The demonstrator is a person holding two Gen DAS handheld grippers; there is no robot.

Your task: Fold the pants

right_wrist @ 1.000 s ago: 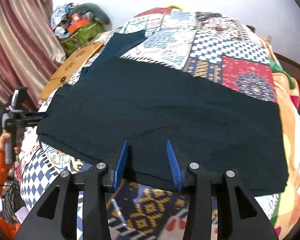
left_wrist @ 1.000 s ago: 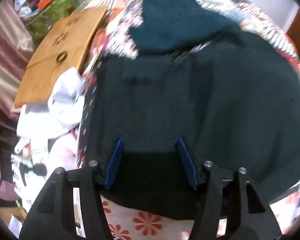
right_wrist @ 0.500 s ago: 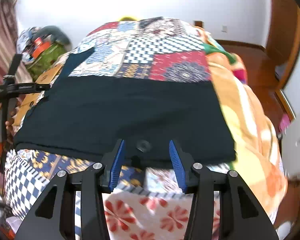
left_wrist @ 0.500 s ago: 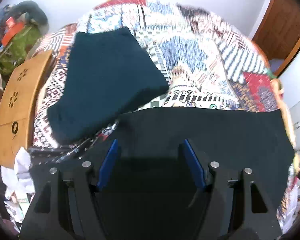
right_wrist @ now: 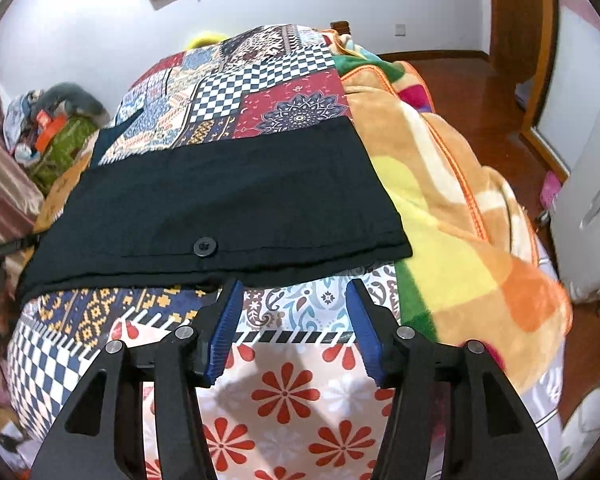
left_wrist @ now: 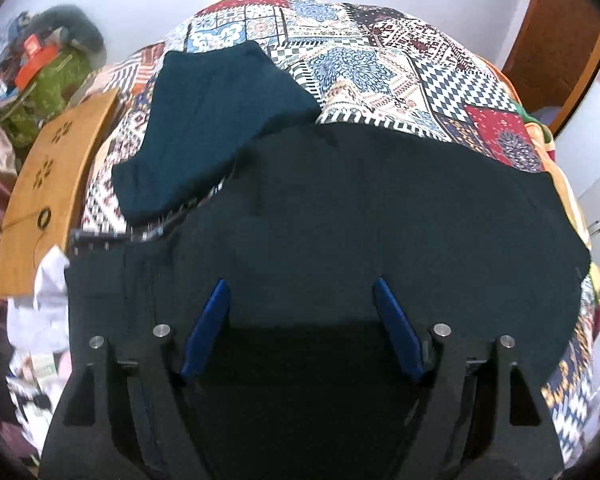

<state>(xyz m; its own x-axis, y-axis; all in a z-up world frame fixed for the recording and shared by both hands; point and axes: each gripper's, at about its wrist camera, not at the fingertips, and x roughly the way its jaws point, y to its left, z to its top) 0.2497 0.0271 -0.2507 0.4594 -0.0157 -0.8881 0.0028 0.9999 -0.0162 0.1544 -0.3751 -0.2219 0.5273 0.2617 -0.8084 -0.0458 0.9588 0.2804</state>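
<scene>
The pants point(right_wrist: 220, 208) are lying flat across the quilt point(right_wrist: 260, 76), button side toward me. My right claw point(right_wrist: 294, 312) is spread wide, holding nothing, just short of the near hem. My left claw point(left_wrist: 300, 320) gapes over the cloth too. My worry: pinching only the top layer, so the fold drags crooked toward the blanket point(right_wrist: 460, 208).

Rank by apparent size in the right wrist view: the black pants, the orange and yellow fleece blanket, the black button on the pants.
1. Black pants and orange and yellow fleece blanket: each fills a similar large share of the frame, and fisheye distortion makes ranking them unsure.
2. Black button: by far the smallest.
</scene>
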